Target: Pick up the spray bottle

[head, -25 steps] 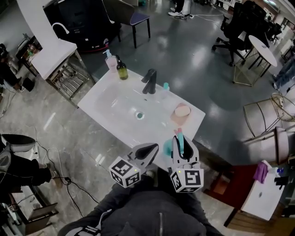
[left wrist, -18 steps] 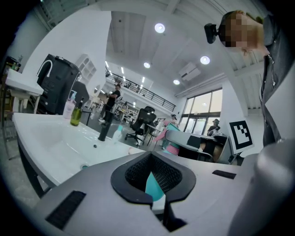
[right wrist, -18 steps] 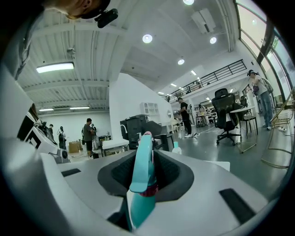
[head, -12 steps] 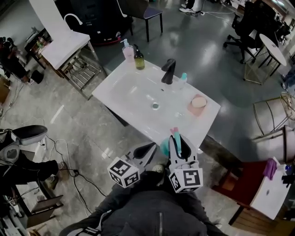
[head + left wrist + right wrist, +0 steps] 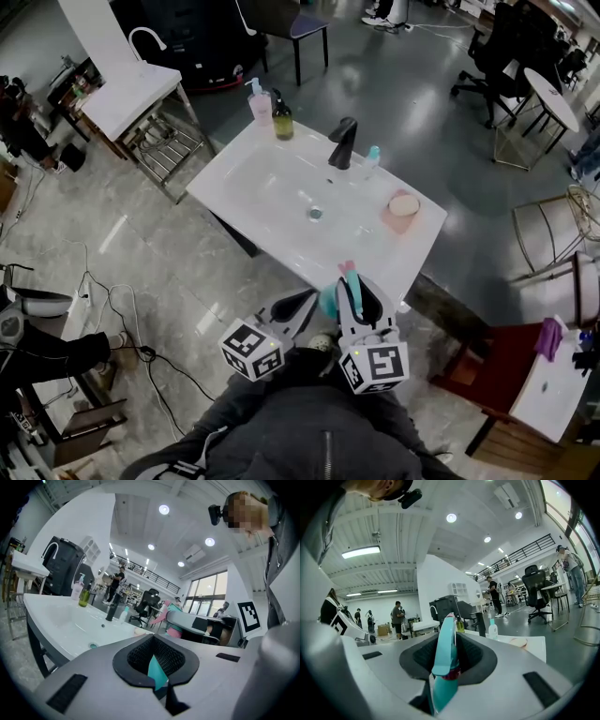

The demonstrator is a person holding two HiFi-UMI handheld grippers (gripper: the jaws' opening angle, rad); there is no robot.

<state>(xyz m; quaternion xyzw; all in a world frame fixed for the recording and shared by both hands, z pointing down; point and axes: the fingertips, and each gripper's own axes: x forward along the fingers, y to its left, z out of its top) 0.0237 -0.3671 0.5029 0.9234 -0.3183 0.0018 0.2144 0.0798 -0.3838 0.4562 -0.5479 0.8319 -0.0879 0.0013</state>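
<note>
Nearest, at the lower centre of the head view, the right gripper [image 5: 355, 292] is seen clamped on the spray bottle [image 5: 349, 278], which is held clear of any surface, upright between the pads. In the right gripper view the bottle [image 5: 444, 665] fills the middle of the frame: a teal trigger head, narrow and curved, a dark red collar beneath it, and a teal body below that, partly hidden by the jaws. A pink tip is noted at the top of the head in the head view.

Just to the left in that view, the left gripper [image 5: 303, 304] is recorded with its jaws pressed together at the tip. A teal sliver shows in the black recess; its owner cannot be told.

Beyond the bottle, the white sink counter [image 5: 246, 220] runs diagonally through mid-frame. On its far rim stand a black faucet [image 5: 343, 142], a pink pump bottle [image 5: 260, 103] and an olive bottle [image 5: 282, 120]; a pink dish [image 5: 403, 206] sits at the right.
</note>
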